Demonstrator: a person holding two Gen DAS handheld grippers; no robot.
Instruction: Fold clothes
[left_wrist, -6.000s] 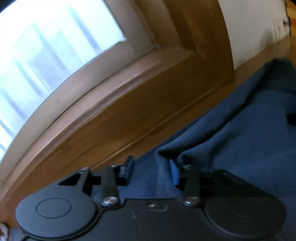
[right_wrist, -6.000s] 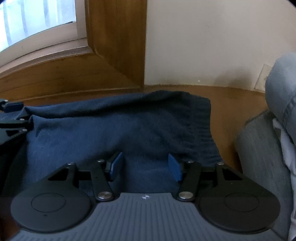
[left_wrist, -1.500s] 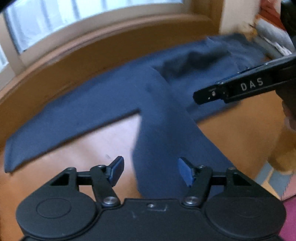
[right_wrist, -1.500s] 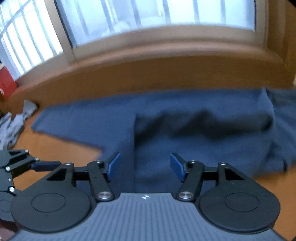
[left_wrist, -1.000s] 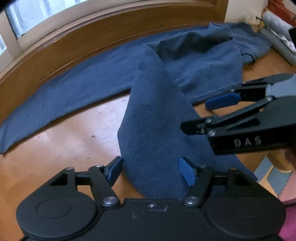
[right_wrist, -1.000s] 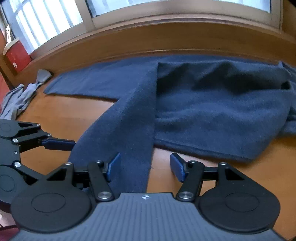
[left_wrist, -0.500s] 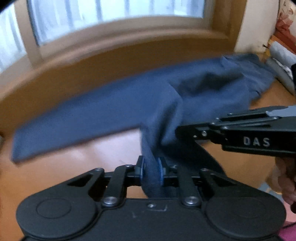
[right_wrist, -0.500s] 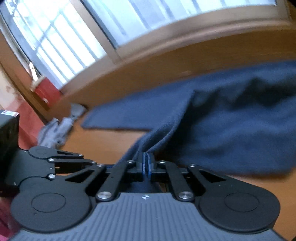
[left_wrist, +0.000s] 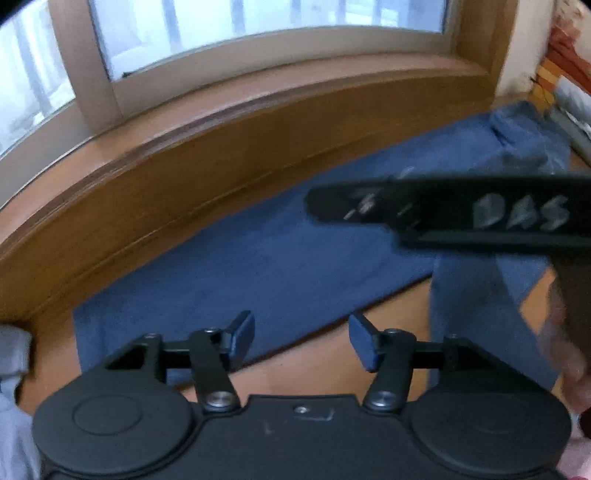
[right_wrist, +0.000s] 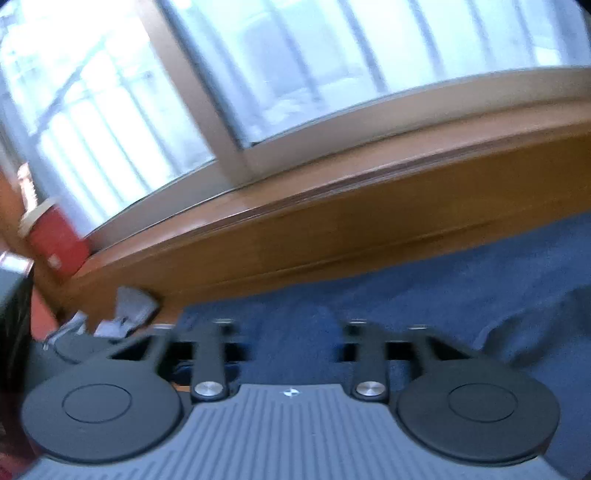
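Observation:
A dark blue pair of pants (left_wrist: 280, 258) lies spread on the wooden floor below the window, one leg running left along the wall. My left gripper (left_wrist: 301, 338) is open and empty above the floor at the leg's near edge. The other leg (left_wrist: 476, 314) hangs down at the right, below the right gripper's black body (left_wrist: 480, 218), which crosses the left wrist view. In the right wrist view the blue cloth (right_wrist: 461, 295) fills the space ahead. My right gripper (right_wrist: 295, 332) looks open, with blurred fingers wide apart over the cloth.
A wooden baseboard (left_wrist: 221, 158) and window sill run along the far side. Grey clothing (right_wrist: 125, 314) lies on the floor at the left, also at the left wrist view's edge (left_wrist: 14, 369). A red box (right_wrist: 55, 236) stands by the window. Folded items (left_wrist: 569, 96) lie far right.
Half a second ago both grippers were shut on the blue pant leg. Now both have opened and let it go, and they have swung left toward the other leg's end.

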